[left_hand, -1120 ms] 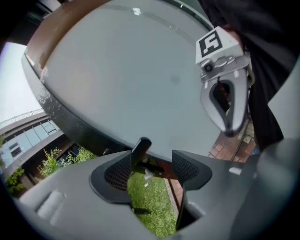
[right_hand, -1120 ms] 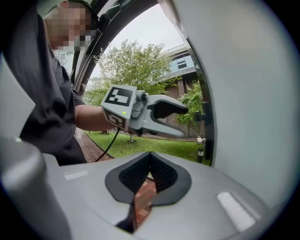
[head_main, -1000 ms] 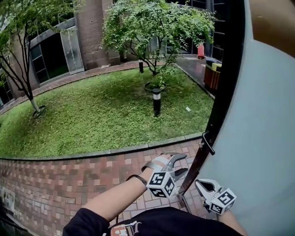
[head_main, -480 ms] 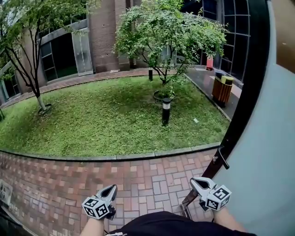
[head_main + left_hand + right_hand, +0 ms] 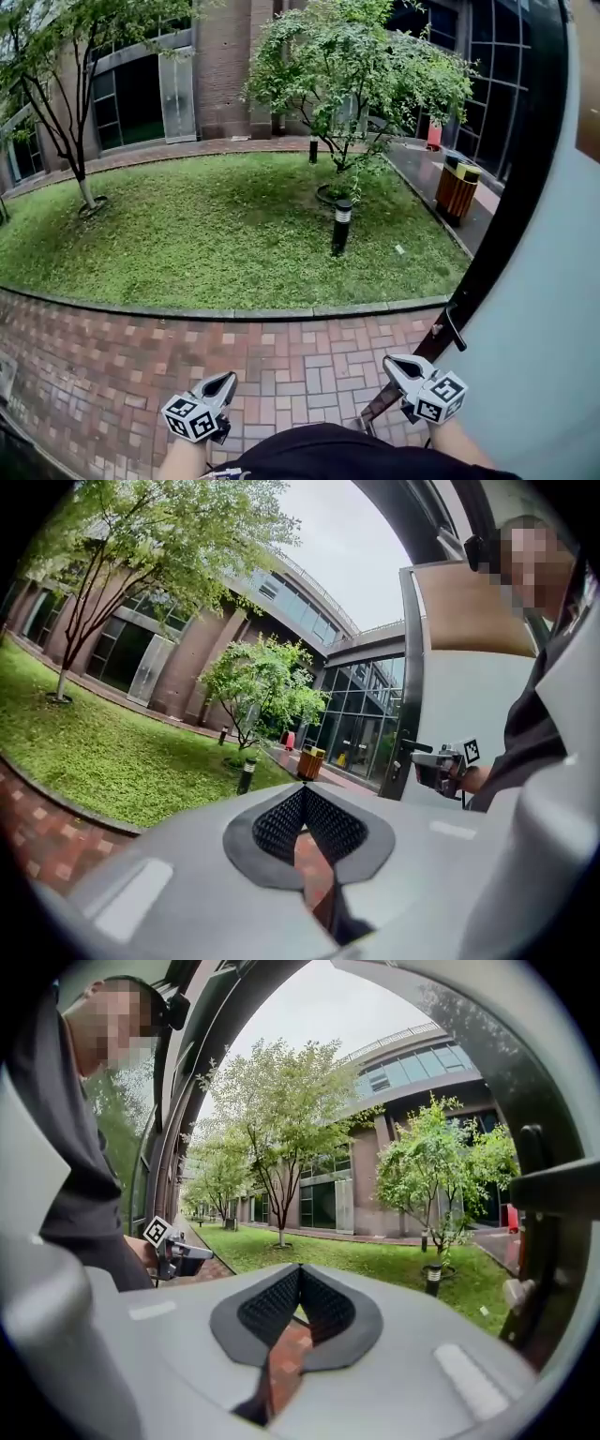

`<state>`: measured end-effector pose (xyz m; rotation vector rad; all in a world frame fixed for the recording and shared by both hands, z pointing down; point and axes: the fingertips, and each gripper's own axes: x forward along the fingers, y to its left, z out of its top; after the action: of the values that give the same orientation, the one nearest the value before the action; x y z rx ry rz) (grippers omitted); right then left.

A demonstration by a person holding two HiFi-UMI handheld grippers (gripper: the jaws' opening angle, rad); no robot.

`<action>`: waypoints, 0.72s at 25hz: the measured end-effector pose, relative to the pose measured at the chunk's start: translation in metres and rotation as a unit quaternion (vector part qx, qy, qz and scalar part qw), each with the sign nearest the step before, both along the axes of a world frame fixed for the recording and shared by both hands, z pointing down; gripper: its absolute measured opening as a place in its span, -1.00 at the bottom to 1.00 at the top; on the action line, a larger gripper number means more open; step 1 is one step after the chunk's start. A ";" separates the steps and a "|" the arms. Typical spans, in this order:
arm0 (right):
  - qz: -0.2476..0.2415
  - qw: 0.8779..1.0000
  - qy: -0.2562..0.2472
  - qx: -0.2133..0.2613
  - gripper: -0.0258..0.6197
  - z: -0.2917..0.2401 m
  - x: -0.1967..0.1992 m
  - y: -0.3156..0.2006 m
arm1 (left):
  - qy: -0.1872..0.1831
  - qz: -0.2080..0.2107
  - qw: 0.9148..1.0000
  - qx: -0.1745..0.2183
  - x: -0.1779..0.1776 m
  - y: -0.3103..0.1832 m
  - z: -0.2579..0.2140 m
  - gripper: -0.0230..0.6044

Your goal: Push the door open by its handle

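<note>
The pale grey door (image 5: 534, 337) stands swung open at the right, its dark edge running down to the brick paving. Its black lever handle (image 5: 455, 329) sticks out from that edge. My right gripper (image 5: 394, 362) is shut and empty, just below and left of the handle, not touching it. My left gripper (image 5: 227, 380) is low at the left, far from the door, shut on nothing. In the left gripper view the jaws (image 5: 303, 789) meet at the tip, and the door (image 5: 459, 696) and handle (image 5: 417, 746) lie beyond. In the right gripper view the closed gripper (image 5: 298, 1269) has the handle (image 5: 558, 1185) close at the right.
Red brick paving (image 5: 281, 356) lies underfoot, edged by a curb and a lawn (image 5: 216, 234). A short bollard lamp (image 5: 341, 225), a tree (image 5: 361, 66) and a wooden bin (image 5: 457, 190) stand beyond. Brick and glass buildings close the courtyard.
My left gripper has drawn back from beside the door edge to the lower left, and its jaws have closed. The right gripper has hardly moved. The head view has tilted up slightly.
</note>
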<state>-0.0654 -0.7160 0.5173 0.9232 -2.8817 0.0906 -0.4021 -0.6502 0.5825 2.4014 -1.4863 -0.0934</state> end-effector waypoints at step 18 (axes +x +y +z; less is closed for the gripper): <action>0.114 0.993 0.004 -0.015 -0.92 0.007 0.071 0.026 | 0.008 0.039 0.999 0.000 0.013 -0.001 -0.005 -0.92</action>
<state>0.0058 -0.6897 0.5245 1.2411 -2.7481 0.1496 -0.3890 -0.6509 0.5770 2.4503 -1.3839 -0.0956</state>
